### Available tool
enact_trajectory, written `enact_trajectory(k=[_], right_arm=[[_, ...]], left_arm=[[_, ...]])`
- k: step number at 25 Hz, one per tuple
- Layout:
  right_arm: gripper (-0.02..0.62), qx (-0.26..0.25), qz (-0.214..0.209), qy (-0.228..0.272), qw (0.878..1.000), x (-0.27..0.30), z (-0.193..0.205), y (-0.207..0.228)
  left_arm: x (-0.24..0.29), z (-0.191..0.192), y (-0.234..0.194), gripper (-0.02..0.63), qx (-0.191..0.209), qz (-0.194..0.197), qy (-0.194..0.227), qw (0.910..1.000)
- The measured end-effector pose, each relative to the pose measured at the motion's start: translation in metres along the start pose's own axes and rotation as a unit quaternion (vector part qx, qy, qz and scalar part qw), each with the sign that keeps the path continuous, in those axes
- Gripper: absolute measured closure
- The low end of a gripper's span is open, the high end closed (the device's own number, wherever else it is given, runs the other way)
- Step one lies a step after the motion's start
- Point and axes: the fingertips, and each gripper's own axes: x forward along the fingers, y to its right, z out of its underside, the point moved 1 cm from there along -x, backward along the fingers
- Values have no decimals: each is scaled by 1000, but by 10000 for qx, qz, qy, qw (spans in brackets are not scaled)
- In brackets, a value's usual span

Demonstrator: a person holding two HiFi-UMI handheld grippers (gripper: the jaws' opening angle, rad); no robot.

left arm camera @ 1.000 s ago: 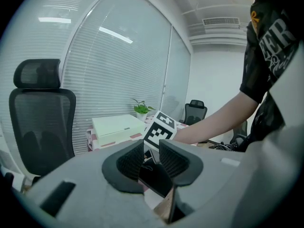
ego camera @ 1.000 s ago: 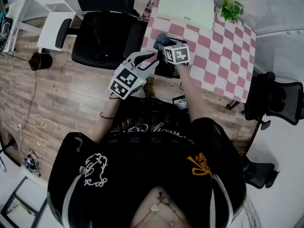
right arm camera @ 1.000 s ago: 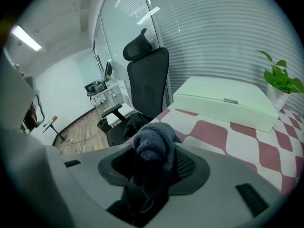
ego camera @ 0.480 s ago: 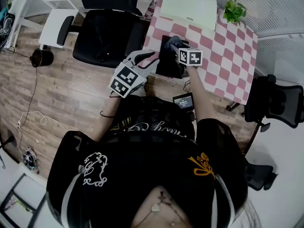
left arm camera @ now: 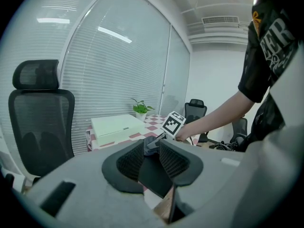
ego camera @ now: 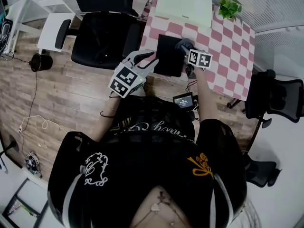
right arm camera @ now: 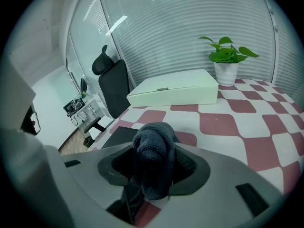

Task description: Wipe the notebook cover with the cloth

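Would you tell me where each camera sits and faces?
Head view: on the head, facing steeply down at the notebook and table; shoulders, arms show.
Left gripper view: on the left gripper, facing across the table; right forearm shows.
Right gripper view: on the right gripper, facing past its clamped cloth; only jaws show.
Both gripper views share the white box and plant.

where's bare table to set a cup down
Bare: the checked tabletop right of the notebook, from the plant down to the near edge. Crowded: the far left, with the pale box, and the right tongs holding the cloth at the notebook.
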Motion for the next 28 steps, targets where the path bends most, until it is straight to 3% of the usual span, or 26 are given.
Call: enact_trajectory(k=[5, 13, 22, 28], right_arm=[[426, -35, -10, 82, 10000, -5, -4, -9], [426, -168, -499, 420, 9977, -13, -16, -66], [426, -983, -1174, 73, 9882, 12, 0, -152], [426, -1433, -1076, -310, 9833, 24, 24, -155]], left_arm=[[-2, 1, 2, 508, 2, -13, -1, 10000], [-4, 5, 1, 508, -21, -46, -60, 10000], [-1, 10, 8, 508, -4, 35, -138, 9999], [-3, 11, 9, 508, -27, -6, -139, 9999]])
